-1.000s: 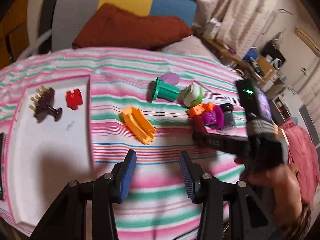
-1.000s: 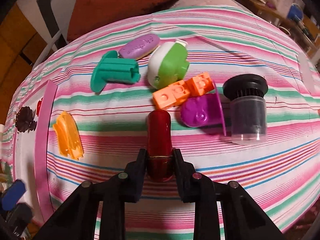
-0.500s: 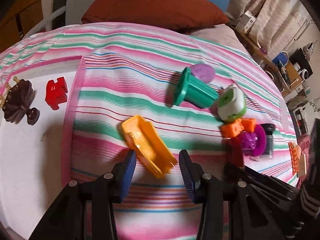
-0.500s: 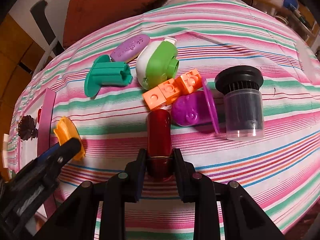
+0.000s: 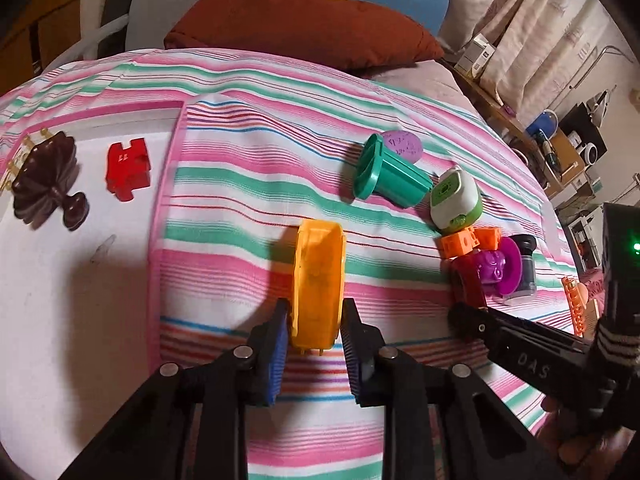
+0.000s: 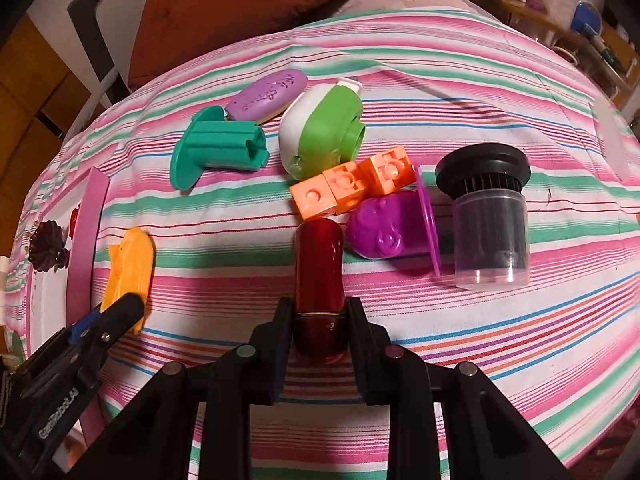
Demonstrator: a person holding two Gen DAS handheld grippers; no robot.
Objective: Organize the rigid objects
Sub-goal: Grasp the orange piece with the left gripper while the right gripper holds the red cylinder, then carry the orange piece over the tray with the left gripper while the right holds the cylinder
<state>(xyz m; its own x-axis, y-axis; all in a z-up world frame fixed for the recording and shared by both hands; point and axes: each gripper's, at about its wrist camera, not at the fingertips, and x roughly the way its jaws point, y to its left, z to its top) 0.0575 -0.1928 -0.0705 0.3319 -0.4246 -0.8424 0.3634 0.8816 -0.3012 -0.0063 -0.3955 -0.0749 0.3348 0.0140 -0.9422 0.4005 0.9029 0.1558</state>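
Left wrist view: left gripper (image 5: 314, 322) clamps the orange tray piece (image 5: 318, 284) on the striped cloth (image 5: 260, 160), white board (image 5: 60, 260) at nine o'clock. Right wrist view: right gripper (image 6: 319, 316) grips the red cylinder (image 6: 319, 276), orange blocks (image 6: 352, 188) touching at twelve o'clock.

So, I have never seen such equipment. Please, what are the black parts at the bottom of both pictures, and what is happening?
They are two hand-held grippers, each carrying its own camera looking along its fingers. A person holds them; there is no robot arm. In the left view, the left hand-held gripper has its fingers around a yellow toy piece. In the right view, the right hand-held gripper grips a dark red cylinder. More toys lie on the striped cloth.
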